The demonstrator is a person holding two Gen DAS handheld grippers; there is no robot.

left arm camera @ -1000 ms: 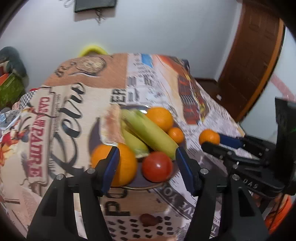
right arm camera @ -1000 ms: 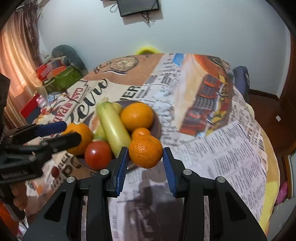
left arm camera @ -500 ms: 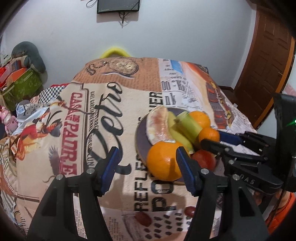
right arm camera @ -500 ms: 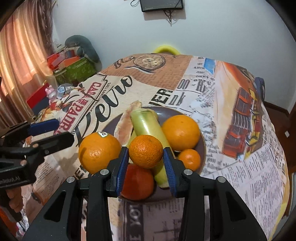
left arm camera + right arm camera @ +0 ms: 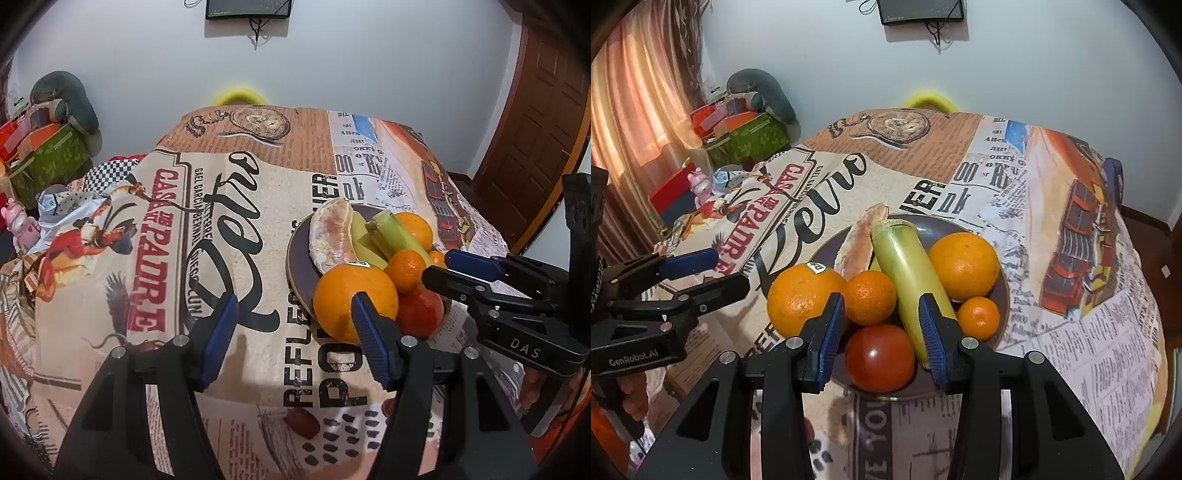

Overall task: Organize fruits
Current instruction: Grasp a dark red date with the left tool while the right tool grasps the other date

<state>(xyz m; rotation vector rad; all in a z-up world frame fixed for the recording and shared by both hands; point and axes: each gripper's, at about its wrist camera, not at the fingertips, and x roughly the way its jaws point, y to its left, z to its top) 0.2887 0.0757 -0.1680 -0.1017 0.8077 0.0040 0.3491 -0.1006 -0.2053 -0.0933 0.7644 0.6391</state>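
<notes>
- Fruit fills dark round plate [image 5: 960,225]; small orange mandarin [image 5: 870,297] sits atop.
- Right gripper [image 5: 882,328] gapes empty above red tomato [image 5: 880,358].
- Left gripper [image 5: 295,332] wide open, empty.

Ahead of right gripper [image 5: 881,325]: plate [image 5: 1003,295] crowded with large orange [image 5: 803,295], mandarin [image 5: 870,297], tomato [image 5: 879,358], green banana [image 5: 908,275]; narrow gaps only. Open jaws straddle the tomato.
Ahead of left gripper [image 5: 293,325]: bare tablecloth [image 5: 236,236], passable; large orange just beside its right finger.
</notes>
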